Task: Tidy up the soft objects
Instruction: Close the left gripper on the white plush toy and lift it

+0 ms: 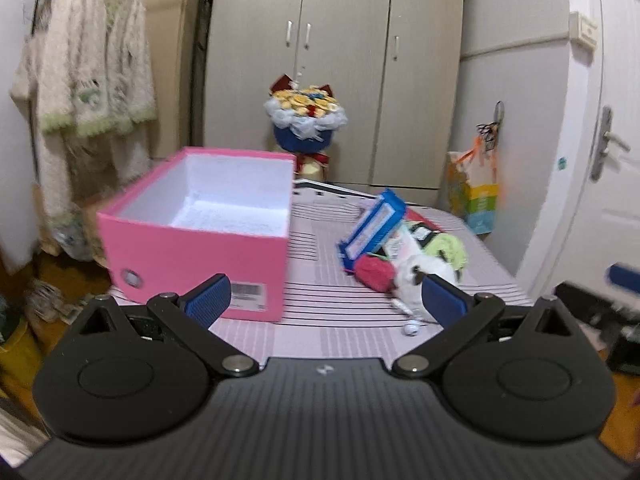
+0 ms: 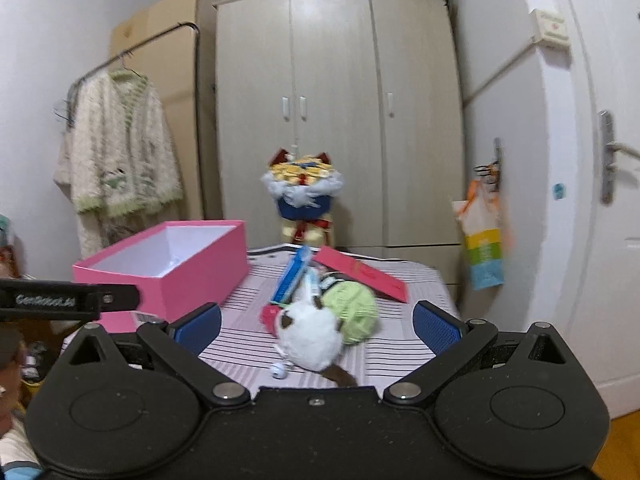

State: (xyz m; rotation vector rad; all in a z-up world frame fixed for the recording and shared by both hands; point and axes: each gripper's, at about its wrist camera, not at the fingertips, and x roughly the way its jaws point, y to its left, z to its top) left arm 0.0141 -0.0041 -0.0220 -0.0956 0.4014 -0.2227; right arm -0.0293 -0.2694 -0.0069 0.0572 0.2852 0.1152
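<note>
Both the left tongs [image 1: 326,294] and right tongs [image 2: 318,326] are spread wide and empty, above the striped counter [image 1: 320,304] carrying the open pink box [image 1: 200,236] and white plush toy [image 2: 308,334].

The pink box [image 1: 192,236] hides its own floor in the right wrist view. The white plush [image 2: 308,334] covers part of the green yarn [image 2: 354,312], and the red yarn [image 1: 374,274] lies half hidden.

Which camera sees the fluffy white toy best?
The right wrist view: the white plush toy lies whole between the open claw fingers. In the left wrist view, the toy is blurry and partly hidden by a finger.
</note>
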